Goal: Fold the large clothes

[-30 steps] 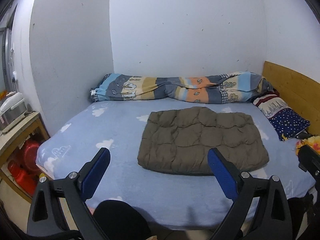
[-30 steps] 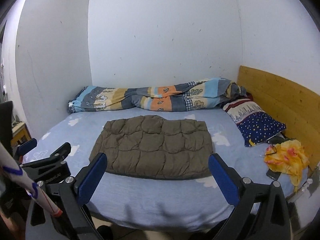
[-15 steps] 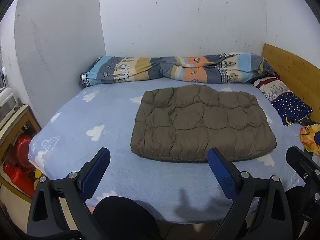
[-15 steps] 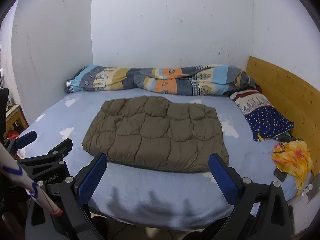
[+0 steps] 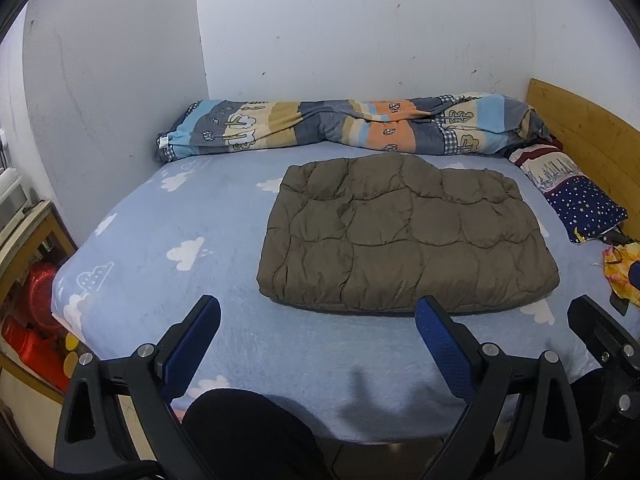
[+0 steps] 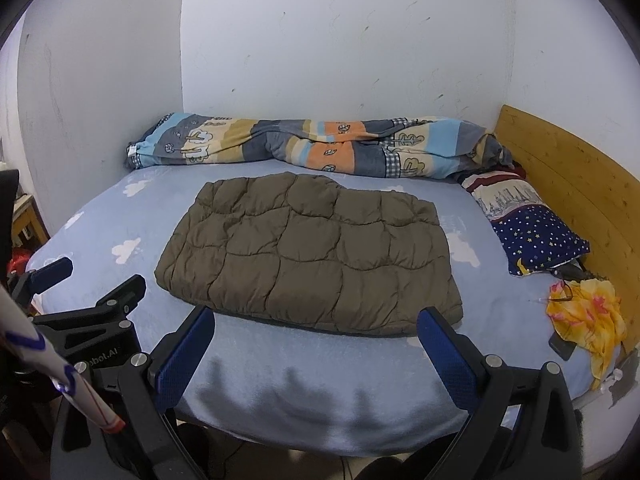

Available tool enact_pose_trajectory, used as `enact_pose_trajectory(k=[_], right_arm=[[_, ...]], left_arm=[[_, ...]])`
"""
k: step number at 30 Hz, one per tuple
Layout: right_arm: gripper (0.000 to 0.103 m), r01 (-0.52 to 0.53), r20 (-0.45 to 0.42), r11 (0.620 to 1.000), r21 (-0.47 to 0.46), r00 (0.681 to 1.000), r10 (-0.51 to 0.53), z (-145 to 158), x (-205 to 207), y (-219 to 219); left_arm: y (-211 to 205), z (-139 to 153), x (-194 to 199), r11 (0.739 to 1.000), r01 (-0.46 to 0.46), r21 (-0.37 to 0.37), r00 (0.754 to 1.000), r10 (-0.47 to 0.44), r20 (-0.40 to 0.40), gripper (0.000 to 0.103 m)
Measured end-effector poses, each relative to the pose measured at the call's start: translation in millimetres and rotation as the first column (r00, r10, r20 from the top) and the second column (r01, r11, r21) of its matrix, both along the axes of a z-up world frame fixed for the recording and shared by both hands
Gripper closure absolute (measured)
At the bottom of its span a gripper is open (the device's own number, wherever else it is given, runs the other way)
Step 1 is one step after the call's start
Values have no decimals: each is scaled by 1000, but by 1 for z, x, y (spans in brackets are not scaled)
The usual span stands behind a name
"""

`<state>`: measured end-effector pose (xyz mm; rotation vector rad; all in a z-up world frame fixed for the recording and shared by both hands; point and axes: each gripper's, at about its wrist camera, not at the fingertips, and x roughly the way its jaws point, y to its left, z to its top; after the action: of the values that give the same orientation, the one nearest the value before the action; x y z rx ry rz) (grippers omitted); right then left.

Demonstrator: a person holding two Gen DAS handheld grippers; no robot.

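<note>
**Fold status: garment folded, both tools unloaded**

The left gripper (image 5: pixel 316 332) and right gripper (image 6: pixel 316 334) hover at the near edge of the bed (image 5: pixel 168 216), jaws spread wide and holding nothing. Beyond them the quilted brown jacket (image 6: pixel 308 256) lies on the blue cloud-print sheet as a compact, flat rectangle. By its shape, folding appears complete or nearly so; at most one further fold or tidying may remain. Farther back, a rolled patterned duvet (image 5: pixel 352 128) lies against the white wall, pillows (image 6: pixel 528 224) beside a wooden headboard (image 6: pixel 568 184).
</note>
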<state>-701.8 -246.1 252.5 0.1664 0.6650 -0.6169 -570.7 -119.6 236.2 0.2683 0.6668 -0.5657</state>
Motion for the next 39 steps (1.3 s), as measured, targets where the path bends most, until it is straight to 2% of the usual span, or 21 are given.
enact_pose_trajectory(k=[17,39], right_arm=[[0,10,-45,999,-37,999,-12,-5,7,8],[0,27,-67,999,-32,997,-29,-12,7,8]], left_arm=[[3,-2,0,1000,-6,15,1000,5,12,6],[3,-2,-5,999,1,38,1000,-2,30,6]])
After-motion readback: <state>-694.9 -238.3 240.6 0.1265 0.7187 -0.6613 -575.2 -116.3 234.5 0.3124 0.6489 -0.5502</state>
